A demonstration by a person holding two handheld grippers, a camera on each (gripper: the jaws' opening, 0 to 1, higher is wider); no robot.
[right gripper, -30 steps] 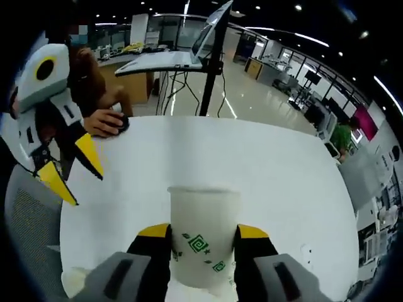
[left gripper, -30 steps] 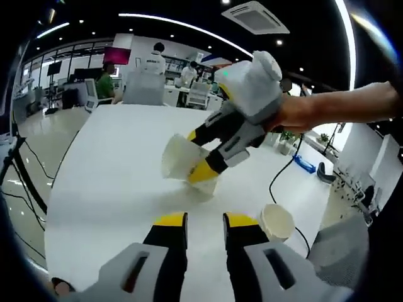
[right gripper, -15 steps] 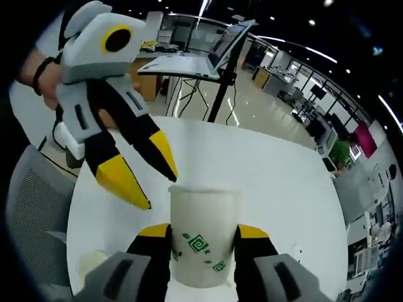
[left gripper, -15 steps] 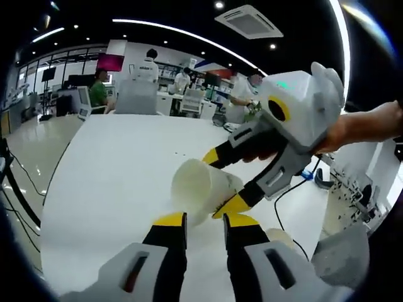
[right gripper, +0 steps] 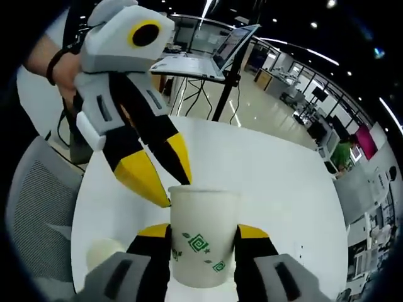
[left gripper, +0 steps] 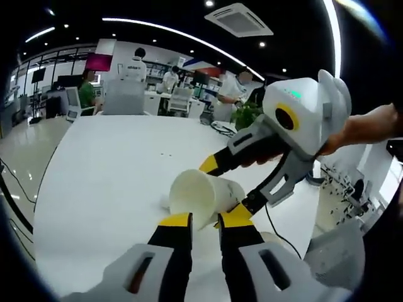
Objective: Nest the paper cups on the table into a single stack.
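A laptop [right gripper: 189,53] is seen open on a black stand [right gripper: 217,88] beyond the table. A grey mesh chair [right gripper: 31,207] is placed at the near edge. A ceiling air vent [left gripper: 239,19] is visible overhead. Black cables [left gripper: 12,189] are laid on the floor.

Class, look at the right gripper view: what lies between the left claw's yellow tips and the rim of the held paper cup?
Nothing: in the right gripper view the left claw has its tips right at the paper cup rim, with no object between.
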